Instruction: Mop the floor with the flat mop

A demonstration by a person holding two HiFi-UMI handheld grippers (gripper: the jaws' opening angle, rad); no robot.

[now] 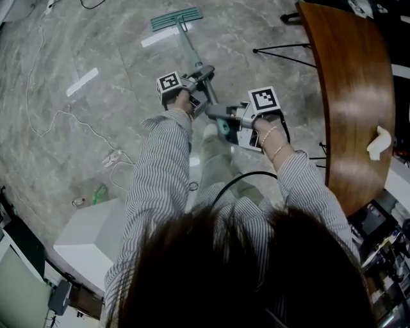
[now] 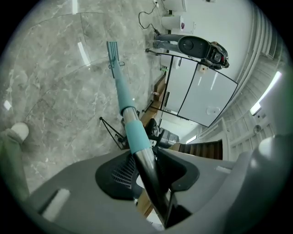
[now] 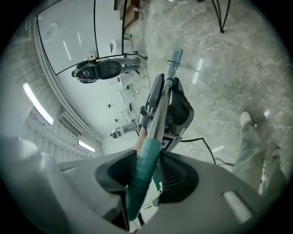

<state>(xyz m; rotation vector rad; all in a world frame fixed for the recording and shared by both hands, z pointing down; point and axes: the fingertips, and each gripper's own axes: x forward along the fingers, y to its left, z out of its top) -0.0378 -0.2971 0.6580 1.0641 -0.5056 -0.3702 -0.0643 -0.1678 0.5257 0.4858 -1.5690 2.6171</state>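
**Both claws clenched on the flat mop (image 1: 189, 51)**

The flat mop runs away from the person. Its teal mop head (image 1: 177, 18) lies flat on the grey marble floor (image 1: 96, 45) at the far end of the scene.

The left claw (image 1: 204, 74) is clenched on the handle (image 2: 118, 87) at the farther spot. In the left gripper view its jaws press on the dark metal tube just below a light teal sleeve (image 2: 136, 132). The right claw (image 1: 216, 114) grips nearer to the person, jaws closed around the darker teal grip (image 3: 143, 167) at the handle's near end. The right gripper view shows the left claw farther along the pole. The two claws sit close together.

Striped shirt sleeves (image 1: 157, 173) cover both arms. To the right stands a curved wooden worktop (image 1: 355, 83) with a white object (image 1: 379, 142) at its near edge. A thin white cable (image 1: 61, 115) trails over the floor at the left. A white box (image 1: 90, 240) sits at the near left, with a green bottle (image 1: 100, 192) just beyond it.
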